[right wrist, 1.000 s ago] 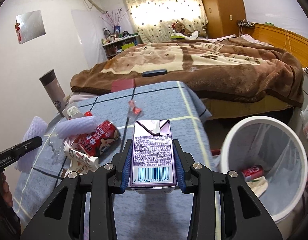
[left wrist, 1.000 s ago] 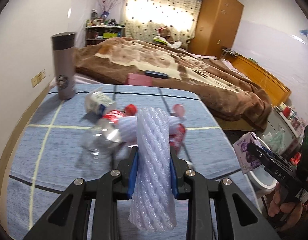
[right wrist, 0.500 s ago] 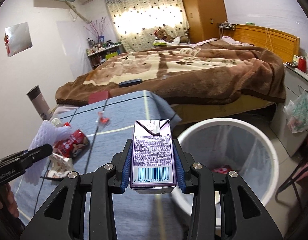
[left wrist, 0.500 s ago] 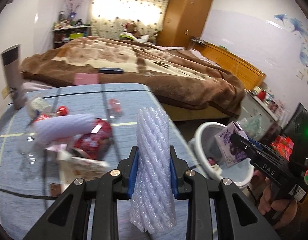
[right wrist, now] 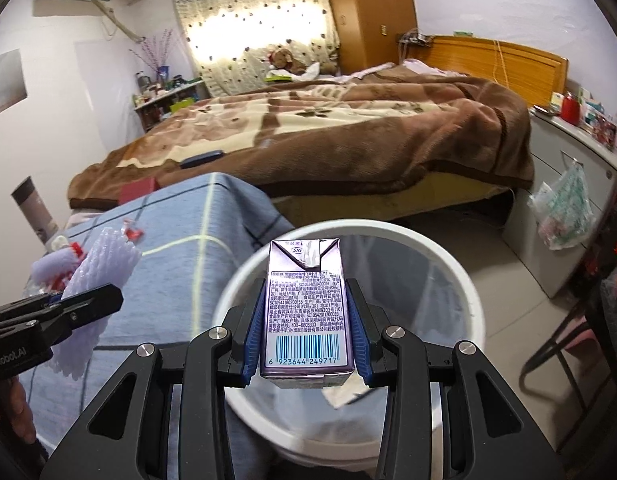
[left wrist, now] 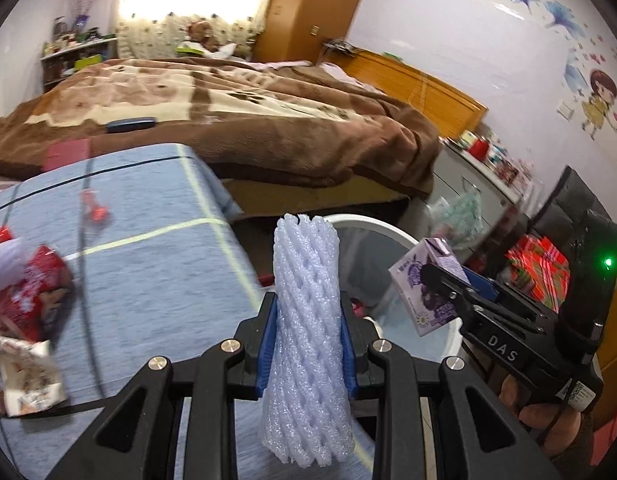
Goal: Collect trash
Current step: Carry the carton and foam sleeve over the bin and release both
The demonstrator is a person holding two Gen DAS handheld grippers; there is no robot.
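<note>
The left gripper [left wrist: 307, 344], tilted downward, pinches a white ribbed foam mesh sleeve [left wrist: 307, 328] upright between its blue pads. The right gripper [right wrist: 306, 330], also tilted down, clamps a purple rectangular drink carton [right wrist: 306, 312] above the round white plastic bin [right wrist: 472, 300]. Crumpled wrappers [left wrist: 24, 300] lie left on the blue checked cloth [left wrist: 148, 272].
</note>
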